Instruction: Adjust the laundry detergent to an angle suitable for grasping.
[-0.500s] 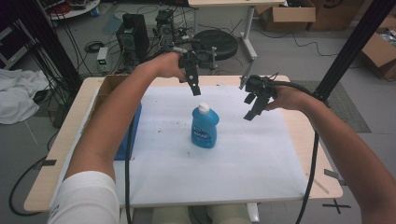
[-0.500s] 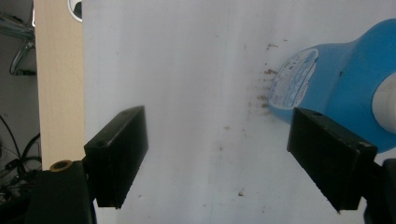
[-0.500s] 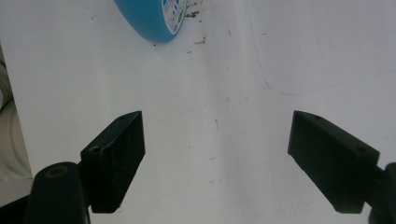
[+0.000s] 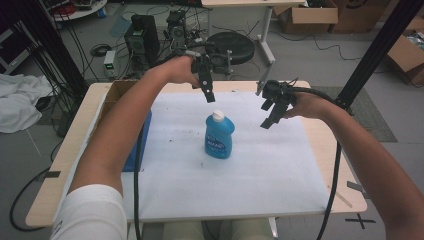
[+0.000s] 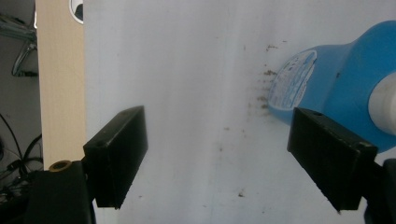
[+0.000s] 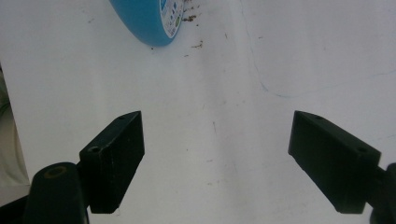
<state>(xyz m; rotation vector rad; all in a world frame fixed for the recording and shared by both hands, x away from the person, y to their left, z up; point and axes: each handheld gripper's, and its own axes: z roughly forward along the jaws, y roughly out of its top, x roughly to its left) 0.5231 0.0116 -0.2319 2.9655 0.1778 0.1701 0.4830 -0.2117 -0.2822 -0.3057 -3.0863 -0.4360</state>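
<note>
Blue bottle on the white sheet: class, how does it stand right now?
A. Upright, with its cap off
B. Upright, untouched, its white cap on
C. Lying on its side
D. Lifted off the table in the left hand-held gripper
B: the blue bottle stands upright on the white sheet, white cap on top, both hand-held grippers apart from it.

Your matt black fingers (image 5: 119, 156) hover over a white paper-like sheet (image 4: 250, 175), smooth but flecked with brown specks, laid on a pale wood tabletop (image 4: 75, 145). Just beyond the fingers stands a glossy blue plastic bottle (image 4: 219, 137) with a white plastic cap (image 4: 217, 116) and a slick printed label.
</note>
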